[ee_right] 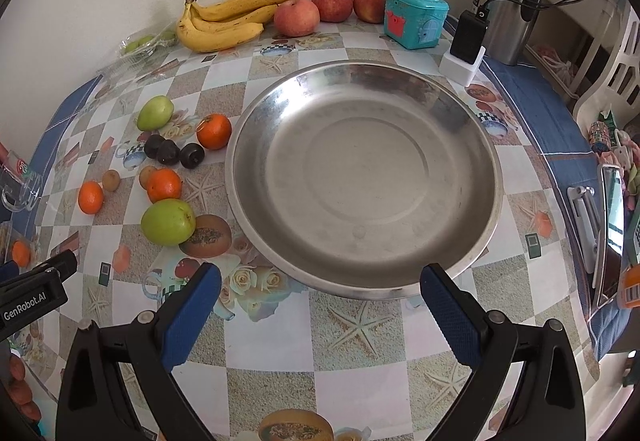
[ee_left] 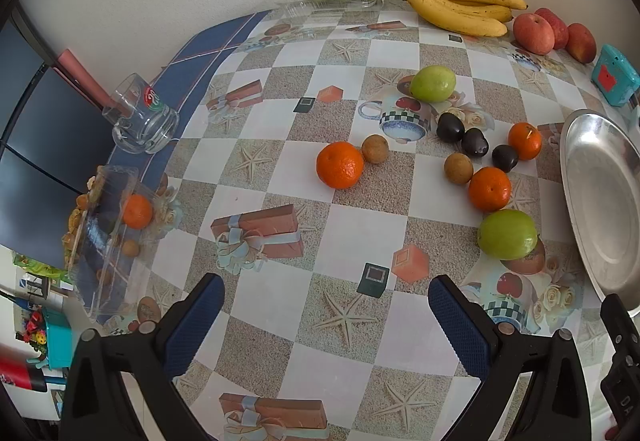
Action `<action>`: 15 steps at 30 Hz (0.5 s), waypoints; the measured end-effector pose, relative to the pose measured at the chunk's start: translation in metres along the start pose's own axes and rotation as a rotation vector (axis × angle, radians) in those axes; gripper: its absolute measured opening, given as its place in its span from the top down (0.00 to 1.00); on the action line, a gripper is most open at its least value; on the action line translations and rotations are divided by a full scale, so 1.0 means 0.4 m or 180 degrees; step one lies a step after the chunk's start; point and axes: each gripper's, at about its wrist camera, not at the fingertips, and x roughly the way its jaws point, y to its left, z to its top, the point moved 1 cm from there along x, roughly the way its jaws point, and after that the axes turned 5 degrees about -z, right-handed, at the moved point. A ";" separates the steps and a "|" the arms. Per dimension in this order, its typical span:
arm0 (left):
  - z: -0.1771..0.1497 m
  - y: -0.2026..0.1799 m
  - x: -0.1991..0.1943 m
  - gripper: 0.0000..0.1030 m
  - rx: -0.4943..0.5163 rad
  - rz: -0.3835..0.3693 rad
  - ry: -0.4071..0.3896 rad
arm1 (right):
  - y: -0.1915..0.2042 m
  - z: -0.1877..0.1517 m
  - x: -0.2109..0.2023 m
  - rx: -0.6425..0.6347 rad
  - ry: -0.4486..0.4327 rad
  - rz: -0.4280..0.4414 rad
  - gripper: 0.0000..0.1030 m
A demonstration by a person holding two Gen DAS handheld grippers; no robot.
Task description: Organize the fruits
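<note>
While both tongs [ee_left: 326, 305] [ee_right: 320, 297] gape empty, fruit lies beside the steel plate [ee_right: 486, 145].

You are looking at a brushed, dully gleaming metal plate [ee_right: 360, 169], a glossy printed tablecloth [ee_right: 280, 353], clear glass mug [ee_left: 140, 121], and textured blue gripper pads [ee_right: 192, 317].

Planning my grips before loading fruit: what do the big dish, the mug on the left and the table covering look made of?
Big dish: probably stainless steel, brushed, dull reflections along its rim. Mug: clear glass, see-through with a thick base and handle. Table covering: likely wipeable vinyl or oilcloth, printed with starfish checks; slight sheen, though it could be coated fabric.
</note>
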 end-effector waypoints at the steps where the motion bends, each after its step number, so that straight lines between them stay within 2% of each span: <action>1: 0.000 0.000 0.000 0.00 0.0000 0.0001 -0.0001 | 0.001 0.000 0.000 0.0000 0.0002 -0.0001 0.03; 15: -0.001 -0.001 0.000 0.00 0.0004 0.0004 0.0000 | -0.001 -0.002 0.003 -0.0006 0.0015 -0.0009 0.03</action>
